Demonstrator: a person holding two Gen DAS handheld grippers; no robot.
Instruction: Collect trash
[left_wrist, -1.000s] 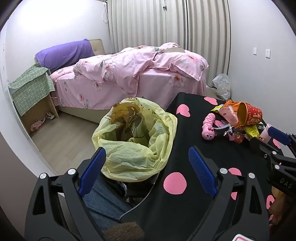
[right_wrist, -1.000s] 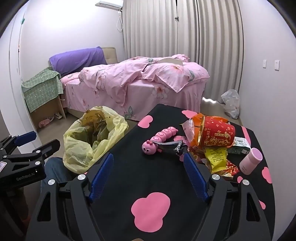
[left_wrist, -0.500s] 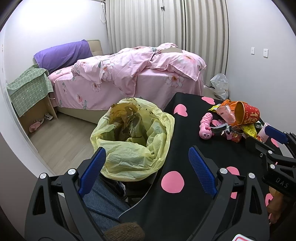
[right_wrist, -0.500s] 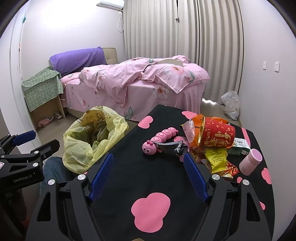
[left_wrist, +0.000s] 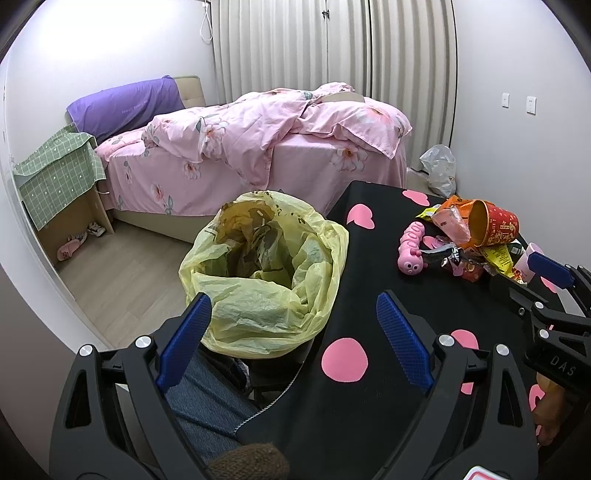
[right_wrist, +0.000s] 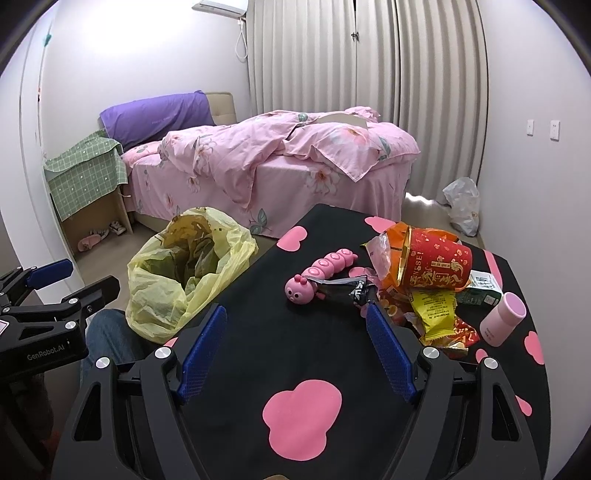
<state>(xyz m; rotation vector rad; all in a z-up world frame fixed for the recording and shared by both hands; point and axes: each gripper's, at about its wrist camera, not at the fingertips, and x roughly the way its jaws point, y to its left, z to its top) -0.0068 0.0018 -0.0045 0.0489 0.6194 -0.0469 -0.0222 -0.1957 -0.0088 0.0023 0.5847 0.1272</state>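
The right claw gapes wide and empty over the black counter with pink patches. Just beyond its right finger lie a black wrapper and a yellow packet, then a pink caterpillar toy, a tipped red cup and a pink bottle. The left claw, equally wide and empty, shows what that view hides: the yellow trash bag directly ahead, off the counter's left edge, with denim-clad legs beneath.
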